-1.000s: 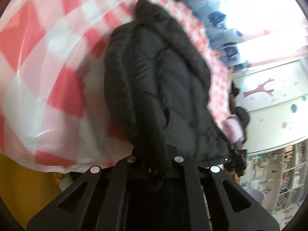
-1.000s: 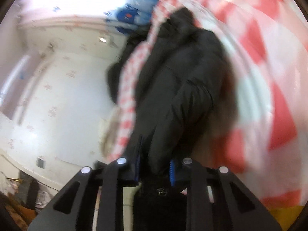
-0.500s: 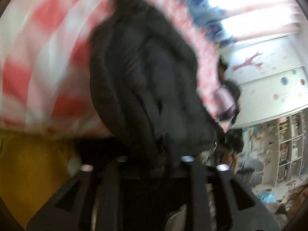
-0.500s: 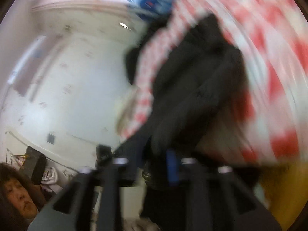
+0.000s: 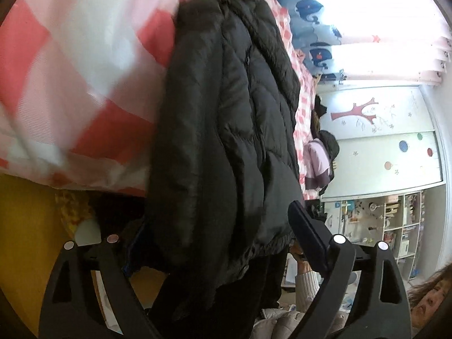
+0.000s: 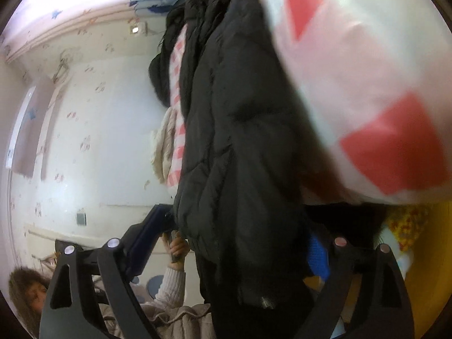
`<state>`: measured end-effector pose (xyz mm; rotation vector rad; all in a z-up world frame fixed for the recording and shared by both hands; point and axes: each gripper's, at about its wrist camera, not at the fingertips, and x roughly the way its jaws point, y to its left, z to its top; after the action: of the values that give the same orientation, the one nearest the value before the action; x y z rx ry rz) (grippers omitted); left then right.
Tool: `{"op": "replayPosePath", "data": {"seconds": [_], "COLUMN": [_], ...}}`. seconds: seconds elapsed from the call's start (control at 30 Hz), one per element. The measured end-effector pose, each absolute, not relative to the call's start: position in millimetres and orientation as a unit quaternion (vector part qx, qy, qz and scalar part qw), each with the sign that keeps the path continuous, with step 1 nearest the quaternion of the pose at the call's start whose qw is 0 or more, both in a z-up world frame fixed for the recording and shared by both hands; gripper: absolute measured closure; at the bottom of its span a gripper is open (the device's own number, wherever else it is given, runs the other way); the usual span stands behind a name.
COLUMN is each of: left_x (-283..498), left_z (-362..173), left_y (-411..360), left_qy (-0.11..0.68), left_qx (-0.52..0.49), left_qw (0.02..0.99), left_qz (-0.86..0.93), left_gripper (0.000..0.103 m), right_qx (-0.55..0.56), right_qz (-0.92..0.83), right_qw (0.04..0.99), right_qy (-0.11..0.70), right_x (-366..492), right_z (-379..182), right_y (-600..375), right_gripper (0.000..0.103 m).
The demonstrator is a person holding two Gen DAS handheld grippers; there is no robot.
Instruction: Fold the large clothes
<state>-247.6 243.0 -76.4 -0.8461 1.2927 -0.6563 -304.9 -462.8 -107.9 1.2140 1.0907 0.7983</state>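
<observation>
Left wrist view: the left gripper point(image 5: 217, 226) stands with its jaws spread wide and released; the right finger point(image 5: 308, 240) shows clear of the cloth, while the other is mostly hidden behind the garment. Between the jaws lies the hem of a black puffer jacket point(image 5: 226, 113), folded lengthwise, its lower end hanging over the near edge of the bed. The jacket's body runs away across the red-and-white checked bedcover point(image 5: 70, 70) toward the far edge, collar end farthest. Below the near edge a yellow surface point(image 5: 25, 240) shows. Farther off, beside the far end of the bed, are a pink garment point(image 5: 317, 161), a wardrobe with a tree decal point(image 5: 381, 130), shelves point(image 5: 395, 226) and a whale-print curtain point(image 5: 308, 14).

Right wrist view: the right gripper point(image 6: 237, 243) is likewise released, jaws wide apart, the jacket point(image 6: 237, 127) hanging between them; whether cloth touches the fingers cannot be told. The checked bedcover point(image 6: 367, 70) lies to the right. A seated person point(image 6: 31, 291) appears at lower left, before a patterned wall point(image 6: 99, 141).
</observation>
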Motion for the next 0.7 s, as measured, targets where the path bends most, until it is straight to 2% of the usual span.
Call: {"op": "replayPosePath", "data": {"seconds": [0.03,0.07,0.1,0.13,0.17,0.2,0.33,0.5,0.6,0.7], "left_x": [-248.5,-248.7,-248.8,-248.0,-247.0,-249.0,-255.7,-268.5,-281.2,-287.1], "left_z": [-74.8,-72.8,-72.1,-69.7,-67.4,-57.3,-9.5,40.2,46.5,24.6], "left_y": [236.9,232.1,227.2,223.1,221.5,219.7,220.4,224.9,233.4,242.8], "left_qy": [0.57,0.566,0.566,0.57,0.57,0.558,0.512,0.478,0.48,0.501], "left_qx": [-0.372,-0.371,-0.369,-0.36,-0.353,-0.347,-0.347,-0.342,-0.346,-0.357], "left_qw": [0.674,0.682,0.686,0.691,0.696,0.71,0.739,0.752,0.747,0.731], "left_qz": [-0.287,-0.277,-0.27,-0.262,-0.256,-0.253,-0.266,-0.297,-0.303,-0.295], "left_gripper": [0.018,0.026,0.052,0.066,0.084,0.091,0.097,0.097,0.097,0.097], "right_qx": [0.52,0.516,0.516,0.518,0.519,0.518,0.528,0.525,0.531,0.545], "right_qz": [0.35,0.348,0.347,0.349,0.351,0.352,0.383,0.422,0.432,0.419], "right_qw": [0.621,0.627,0.633,0.635,0.642,0.648,0.669,0.677,0.675,0.67], "right_qy": [0.471,0.469,0.461,0.454,0.442,0.433,0.356,0.296,0.276,0.281], "right_x": [-302.8,-302.3,-302.6,-304.0,-305.6,-307.1,-315.9,-327.5,-338.0,-349.5], "right_z": [-105.6,-104.0,-101.3,-98.9,-93.8,-89.1,-50.1,-7.7,2.6,-10.8], "right_y": [-456.5,-453.6,-451.8,-452.0,-452.2,-451.9,-461.3,-465.2,-467.0,-470.1], "right_gripper": [0.031,0.049,0.068,0.076,0.078,0.079,0.086,0.086,0.086,0.086]}}
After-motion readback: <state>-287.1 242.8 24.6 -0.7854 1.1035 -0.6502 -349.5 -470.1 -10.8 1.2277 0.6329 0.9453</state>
